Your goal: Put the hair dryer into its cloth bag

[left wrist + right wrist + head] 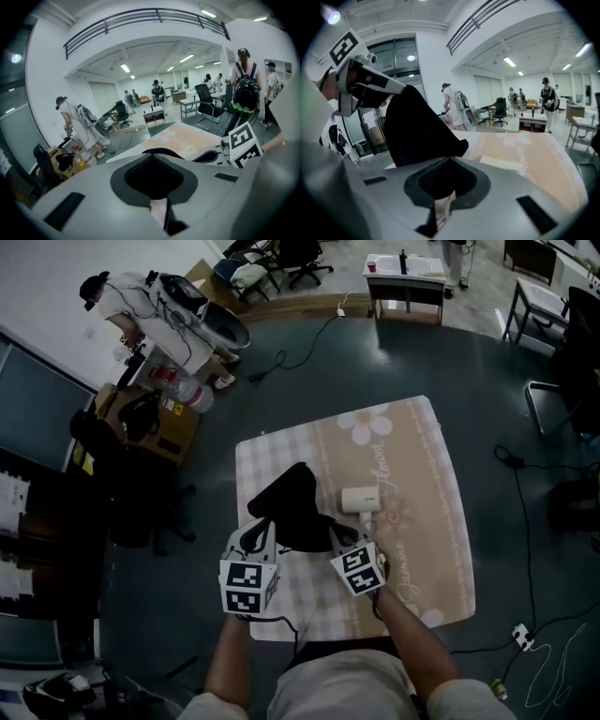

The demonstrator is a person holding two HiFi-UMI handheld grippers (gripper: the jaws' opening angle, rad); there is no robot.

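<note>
A black cloth bag [286,502] lies crumpled on the tablecloth, with a white hair dryer [359,500] just to its right. My left gripper [257,532] is at the bag's near left edge and my right gripper [339,537] at its near right edge. Both point at the bag with their jaws together. In the left gripper view only the bag's black rim [161,151] shows over the jaws. From the right gripper the bag [417,126] rises close ahead, the left gripper [370,91] beside it. Whether either tip pinches cloth is hidden.
The small table [441,549] carries a checked and beige flowered cloth. Dark floor lies around it, with cables [520,521] on the right and a chair [141,512] on the left. People stand off to the far left [150,310].
</note>
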